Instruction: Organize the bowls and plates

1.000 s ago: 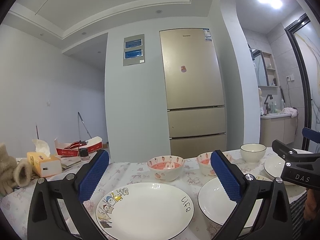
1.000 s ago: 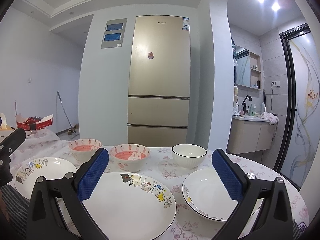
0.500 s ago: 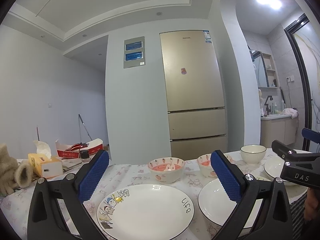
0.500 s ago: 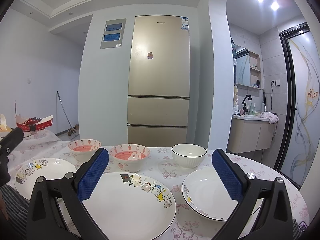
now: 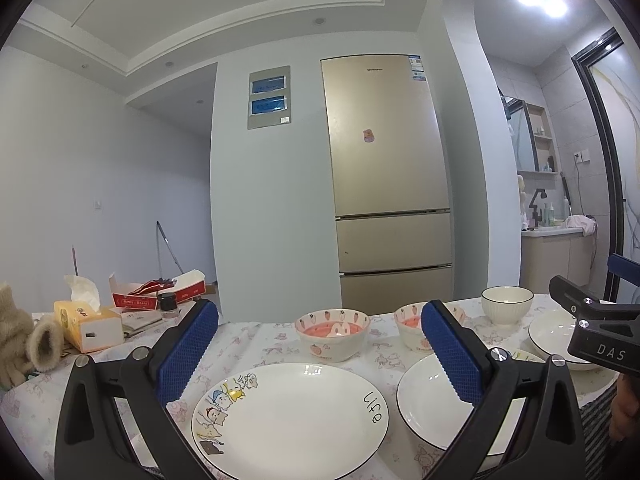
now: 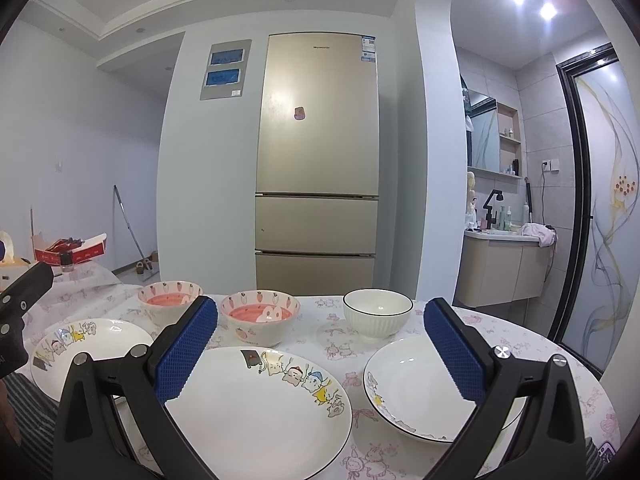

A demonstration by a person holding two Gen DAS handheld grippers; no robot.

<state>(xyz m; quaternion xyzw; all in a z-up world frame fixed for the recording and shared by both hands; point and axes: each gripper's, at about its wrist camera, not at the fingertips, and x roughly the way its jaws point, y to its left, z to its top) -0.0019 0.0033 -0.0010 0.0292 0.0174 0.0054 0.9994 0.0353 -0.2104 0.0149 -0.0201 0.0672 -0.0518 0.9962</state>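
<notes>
The left gripper hangs above the near edge of the table with its blue-padded fingers spread wide and nothing between them. Below it lies a flat plate marked "Life", with cartoon figures along its left rim. To the right of that plate sits a second cartoon plate, partly hidden behind the right finger.

The right gripper is likewise spread wide and empty, over the second cartoon plate. To its right rests a deeper white plate with a dark rim.

Farther back, three bowls stand in a row, each apart from the next: a strawberry bowl on the left, a second strawberry bowl in the middle, and a plain white ribbed bowl on the right.

At the far left of the table are a yellow tissue box and a red carton. A gold fridge stands behind the table.
</notes>
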